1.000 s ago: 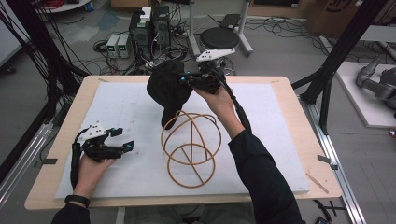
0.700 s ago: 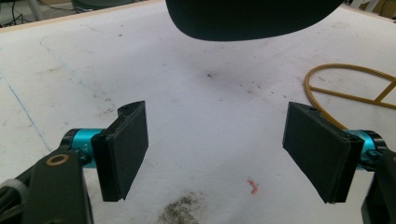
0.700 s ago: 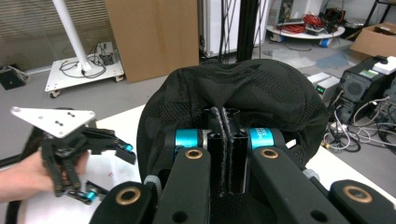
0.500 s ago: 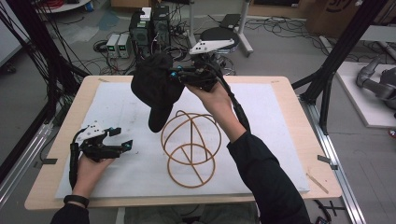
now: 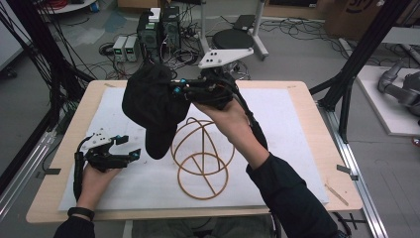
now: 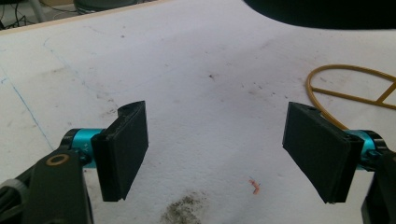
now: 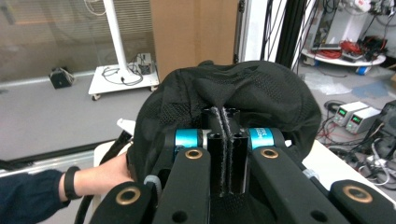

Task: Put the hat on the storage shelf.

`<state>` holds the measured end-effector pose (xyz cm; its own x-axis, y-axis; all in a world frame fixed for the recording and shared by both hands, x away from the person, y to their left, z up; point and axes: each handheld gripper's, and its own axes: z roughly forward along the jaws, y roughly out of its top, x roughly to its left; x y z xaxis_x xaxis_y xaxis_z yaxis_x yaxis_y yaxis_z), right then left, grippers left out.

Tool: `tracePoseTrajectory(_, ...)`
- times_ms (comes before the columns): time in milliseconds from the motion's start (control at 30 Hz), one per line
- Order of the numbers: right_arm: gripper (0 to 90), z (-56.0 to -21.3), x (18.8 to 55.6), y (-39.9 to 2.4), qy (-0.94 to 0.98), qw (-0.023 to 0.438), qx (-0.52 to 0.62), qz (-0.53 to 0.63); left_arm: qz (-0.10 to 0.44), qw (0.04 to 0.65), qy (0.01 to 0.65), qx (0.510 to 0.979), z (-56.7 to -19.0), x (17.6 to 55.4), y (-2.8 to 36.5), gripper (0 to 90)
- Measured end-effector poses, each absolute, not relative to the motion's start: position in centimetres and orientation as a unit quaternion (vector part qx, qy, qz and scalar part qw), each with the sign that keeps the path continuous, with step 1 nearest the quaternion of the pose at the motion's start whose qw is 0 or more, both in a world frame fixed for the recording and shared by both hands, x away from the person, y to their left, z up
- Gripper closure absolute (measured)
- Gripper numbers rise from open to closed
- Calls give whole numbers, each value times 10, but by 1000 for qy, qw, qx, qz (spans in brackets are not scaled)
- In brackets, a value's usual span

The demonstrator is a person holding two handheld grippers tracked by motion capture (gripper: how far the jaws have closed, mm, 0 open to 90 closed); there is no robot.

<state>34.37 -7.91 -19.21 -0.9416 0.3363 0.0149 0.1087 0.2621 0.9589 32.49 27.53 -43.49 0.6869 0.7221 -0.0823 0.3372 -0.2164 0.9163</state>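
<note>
Right gripper (image 5: 179,89): up in the air over the far half of the worktop, pointing left, grey plate on top. In the right gripper view (image 7: 223,140) the jaws are basically pressed together with a fold of black mesh pinched in between.

Black cap (image 5: 153,106): hanging off the right gripper's fingers (image 7: 215,122), clear of the surface, brim drooping down toward the near side. The crown (image 7: 243,93) bunches up right past the fingertips, so the fabric sits between and beyond them, not beside them.

Left gripper (image 5: 130,148): low on the near-left of the worktop, hand wrapped around it, pointing right. In the left gripper view (image 6: 224,154) the pads (image 6: 123,149) are spread wide, just bare white sheet between them.

Wire frame (image 5: 200,153): tan hoop thing, a standing arch on a flat ring, sitting near the middle, just right of and below the dangling cap. A bit of its ring (image 6: 355,93) peeks in by the left gripper's far pad.

Worktop (image 5: 297,99): wood board with a white sheet over it, a bit scuffed and smudged.

Background: floor with cables, some power supply boxes (image 5: 126,47) and a round stool (image 5: 234,37) past the far edge.
</note>
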Motion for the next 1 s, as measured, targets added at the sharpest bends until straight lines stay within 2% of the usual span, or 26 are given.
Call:
tracePoseTrajectory(467,900,-198,306,-107,773,96,136,612,184,519,351,757,-435,325,275,225)
tracePoseTrajectory(533,900,-196,302,-103,776,124,132,604,185,520,350,757,-435,326,274,226)
tracePoseTrajectory(1000,900,-200,291,-77,788,135,117,590,183,520,349,758,-435,325,274,227)
